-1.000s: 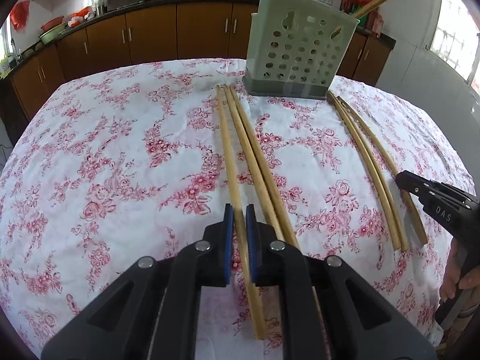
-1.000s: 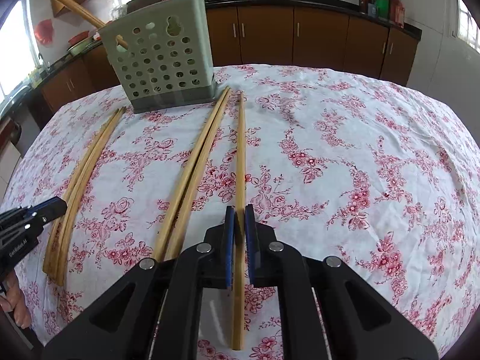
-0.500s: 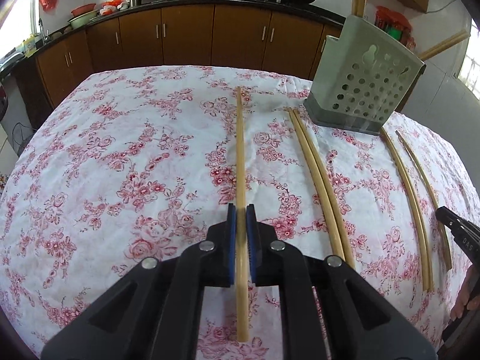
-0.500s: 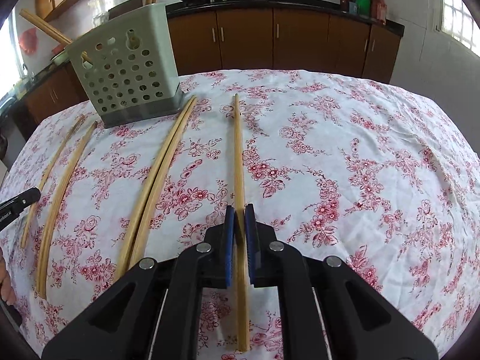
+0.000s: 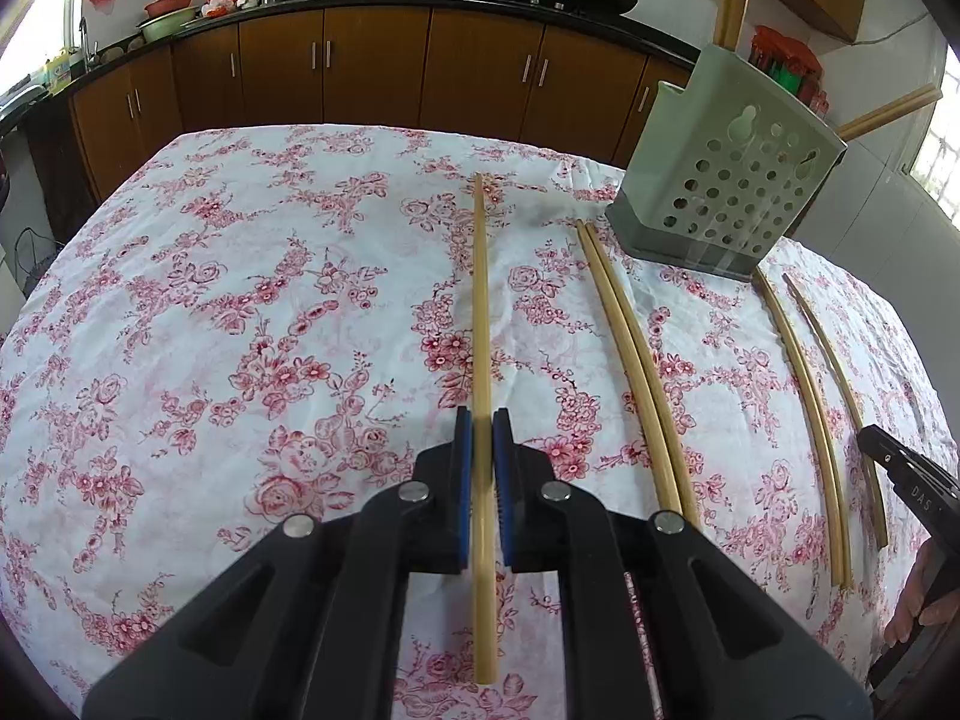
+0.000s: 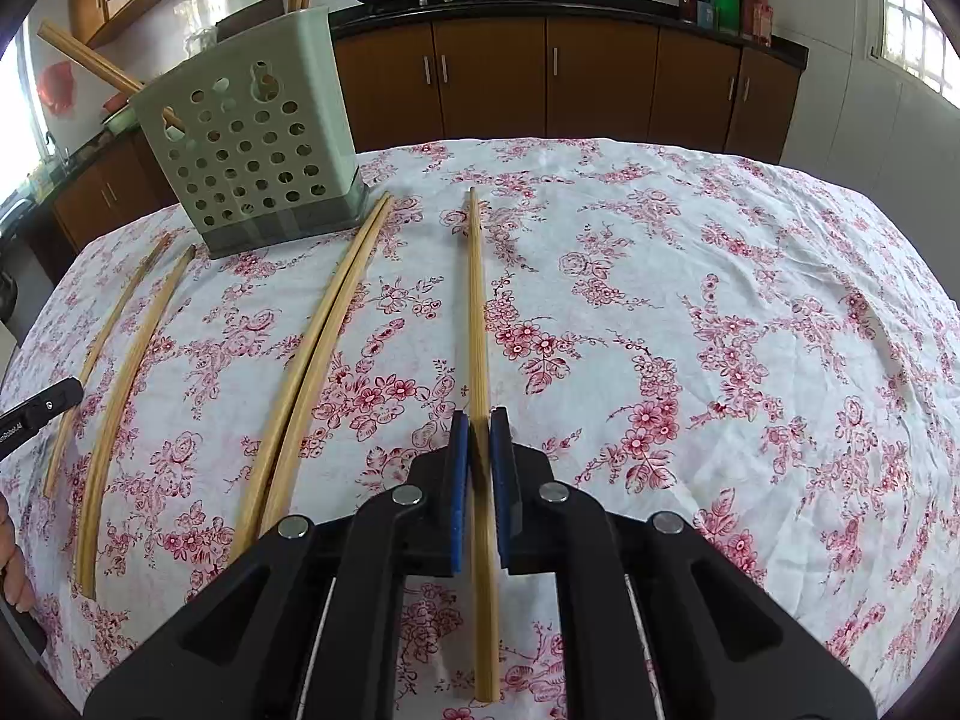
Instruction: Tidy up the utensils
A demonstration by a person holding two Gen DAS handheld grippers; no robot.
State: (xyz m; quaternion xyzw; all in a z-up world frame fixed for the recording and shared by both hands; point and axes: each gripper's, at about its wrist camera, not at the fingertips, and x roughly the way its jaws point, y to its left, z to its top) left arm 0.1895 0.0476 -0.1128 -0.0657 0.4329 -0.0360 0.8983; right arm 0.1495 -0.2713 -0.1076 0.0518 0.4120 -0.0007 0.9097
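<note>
My left gripper (image 5: 482, 420) is shut on a long bamboo chopstick (image 5: 480, 300), held above the flowered tablecloth (image 5: 240, 300). My right gripper (image 6: 479, 420) is shut on another bamboo chopstick (image 6: 475, 300), also off the cloth. A grey-green perforated utensil holder (image 5: 729, 180) stands at the back with chopsticks sticking up from it; it also shows in the right wrist view (image 6: 252, 144). A pair of chopsticks (image 5: 636, 372) lies on the cloth beside the holder, and two more (image 5: 810, 396) lie further right. The right gripper's tip (image 5: 912, 480) shows at the left view's right edge.
Brown kitchen cabinets (image 5: 372, 78) and a dark counter with woks and bowls run behind the table. The table's rounded edges fall away on all sides. The left gripper's tip (image 6: 36, 414) shows at the right view's left edge.
Both grippers have lifted their chopsticks off the cloth and swung so that each stick points straight ahead. The holder looks nearer and larger in both views.
</note>
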